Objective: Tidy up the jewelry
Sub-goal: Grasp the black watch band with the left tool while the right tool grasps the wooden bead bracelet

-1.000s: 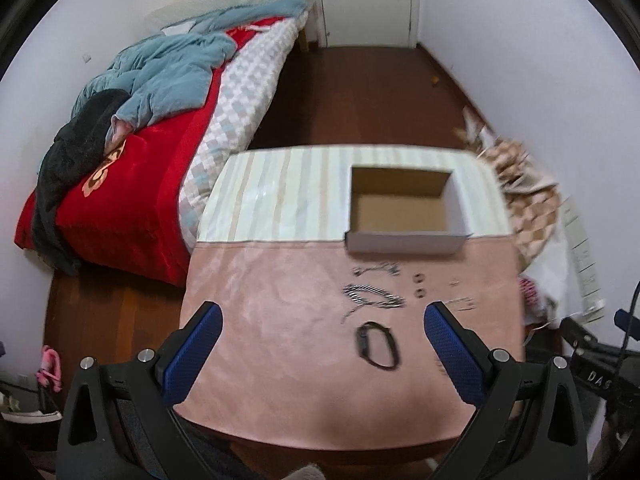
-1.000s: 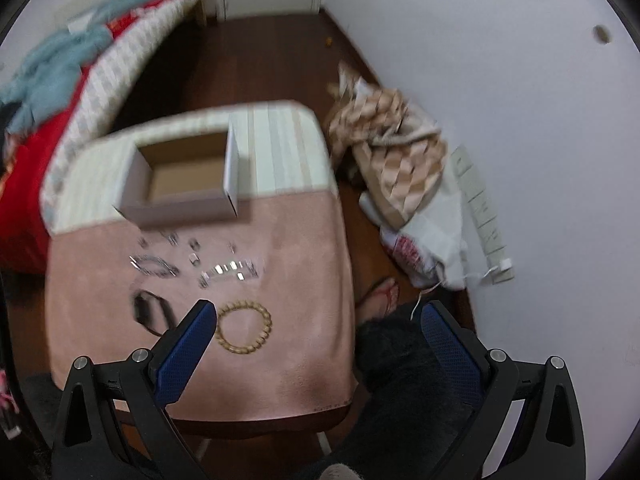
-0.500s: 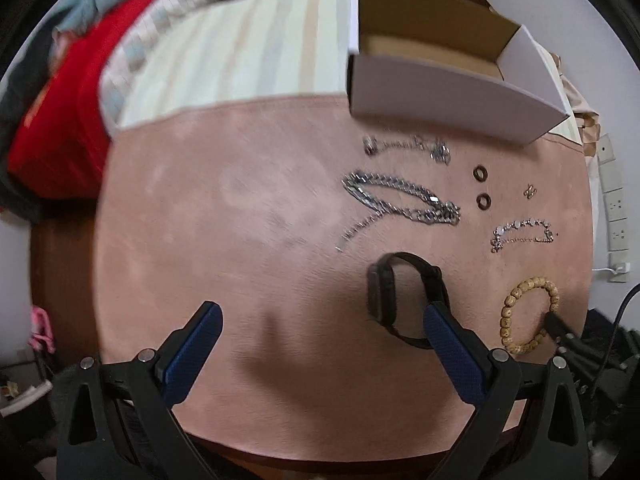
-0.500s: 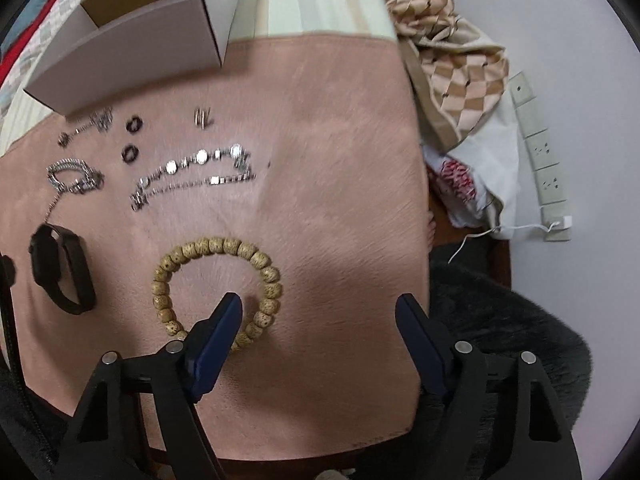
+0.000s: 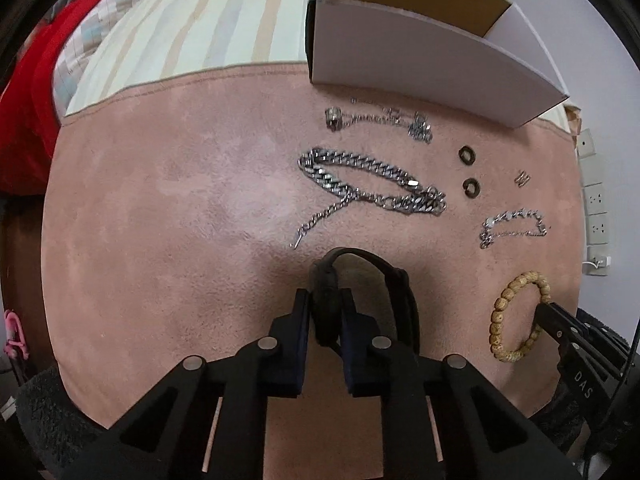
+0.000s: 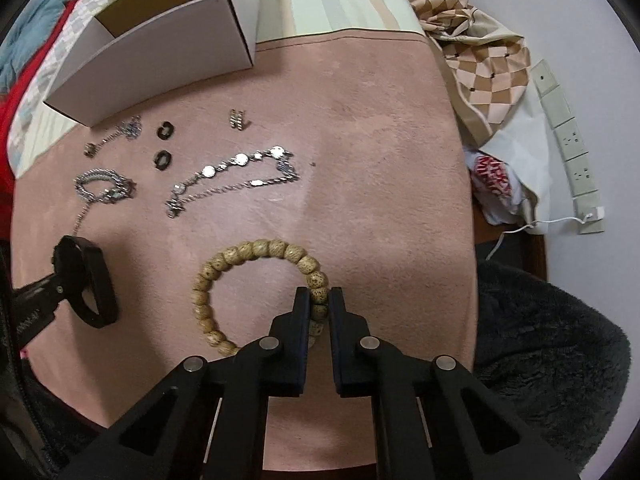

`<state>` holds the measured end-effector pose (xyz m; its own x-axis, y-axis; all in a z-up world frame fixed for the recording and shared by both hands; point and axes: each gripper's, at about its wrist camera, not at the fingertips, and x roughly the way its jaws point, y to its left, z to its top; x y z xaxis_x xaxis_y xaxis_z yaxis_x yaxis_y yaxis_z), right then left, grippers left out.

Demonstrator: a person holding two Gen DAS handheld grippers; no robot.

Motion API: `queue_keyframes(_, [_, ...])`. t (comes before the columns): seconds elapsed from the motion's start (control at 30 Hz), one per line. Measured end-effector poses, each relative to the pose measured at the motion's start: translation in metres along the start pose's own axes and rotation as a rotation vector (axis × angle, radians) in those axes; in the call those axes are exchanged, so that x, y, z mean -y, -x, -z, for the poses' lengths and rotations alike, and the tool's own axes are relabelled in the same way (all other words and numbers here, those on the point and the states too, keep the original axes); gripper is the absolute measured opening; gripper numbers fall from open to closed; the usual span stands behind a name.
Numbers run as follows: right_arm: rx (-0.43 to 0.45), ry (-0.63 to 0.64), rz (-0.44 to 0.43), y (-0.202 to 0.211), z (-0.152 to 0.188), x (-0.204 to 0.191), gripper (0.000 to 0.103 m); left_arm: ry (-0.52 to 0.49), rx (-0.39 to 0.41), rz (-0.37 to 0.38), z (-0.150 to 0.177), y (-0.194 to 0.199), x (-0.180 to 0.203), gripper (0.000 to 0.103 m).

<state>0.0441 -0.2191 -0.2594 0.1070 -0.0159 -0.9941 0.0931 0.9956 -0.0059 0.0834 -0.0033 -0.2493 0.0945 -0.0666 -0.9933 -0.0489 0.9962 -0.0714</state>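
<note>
My left gripper (image 5: 325, 300) is shut on the left side of a black wristband (image 5: 394, 280) that lies on the pink cloth. My right gripper (image 6: 318, 300) is shut on the right side of a wooden bead bracelet (image 6: 240, 252), also on the cloth. The bracelet also shows in the left wrist view (image 5: 516, 312), and the wristband in the right wrist view (image 6: 96, 280). Beyond lie a thick silver chain (image 5: 368, 184), a thin chain (image 5: 380, 118), two dark rings (image 5: 467, 156), a small silver clasp (image 5: 522, 178) and a silver disc bracelet (image 6: 236, 176). An open white box (image 5: 420, 60) stands at the back.
The pink cloth (image 5: 180, 220) covers the table's near part, a striped cloth (image 5: 192, 32) the far part. A bed with a red blanket (image 5: 32, 80) is on the left. A checked bag (image 6: 480, 60) and a wall power strip (image 6: 568, 136) are on the right.
Both grippers have moved down to the cloth and closed: the left on the black wristband, the right on the bead bracelet. Earlier both were open above the table.
</note>
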Motion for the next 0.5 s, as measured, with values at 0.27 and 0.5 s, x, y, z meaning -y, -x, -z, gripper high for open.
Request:
queue_keyframes(0.27, [0.060, -0.012, -0.101, 0.032, -0.007, -0.009, 0.009, -0.005, 0.083, 0.024, 0.012, 0.047, 0.002, 0.010])
queue_keyframes(0.5, [0.182, 0.043, -0.194, 0.103, -0.034, -0.028, 0.009, -0.031, 0.207, 0.072, -0.017, 0.108, 0.008, 0.010])
